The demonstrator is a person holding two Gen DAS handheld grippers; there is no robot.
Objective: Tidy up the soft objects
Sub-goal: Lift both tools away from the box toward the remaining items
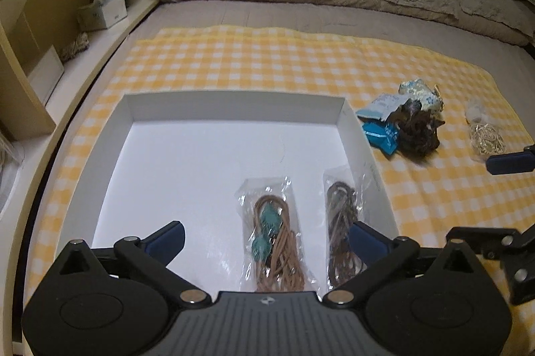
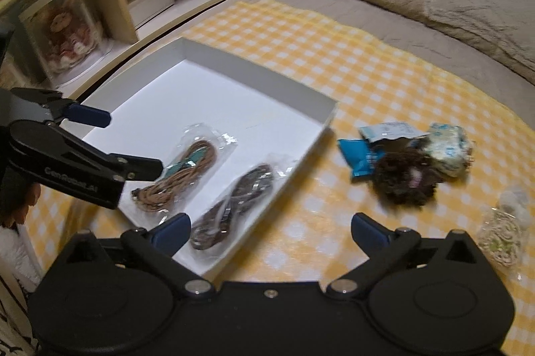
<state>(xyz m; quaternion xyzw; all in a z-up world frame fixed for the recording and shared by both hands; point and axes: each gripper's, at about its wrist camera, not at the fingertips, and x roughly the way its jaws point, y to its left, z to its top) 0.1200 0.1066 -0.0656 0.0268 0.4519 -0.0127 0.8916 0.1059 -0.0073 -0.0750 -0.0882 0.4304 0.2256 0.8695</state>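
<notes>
Fingers of the left gripper (image 1: 267,239) spread apart and empty at lower centre, above a clear bag of tan cord (image 1: 274,239) lying in the white box (image 1: 234,103), dark cord bag (image 1: 341,222) beside it, right gripper (image 2: 269,230) likewise parted, dark scrunchie (image 2: 404,177) at right on the yellow checked cloth (image 2: 334,55).

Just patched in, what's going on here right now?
Someone is sorting small soft items into a white box on a yellow checked cloth. Two bagged cord bundles, tan and dark brown, already lie inside. Both grippers, left and right, are open and empty. A dark scrunchie, blue packets, a patterned pouch and a pale bagged bundle wait outside.
</notes>
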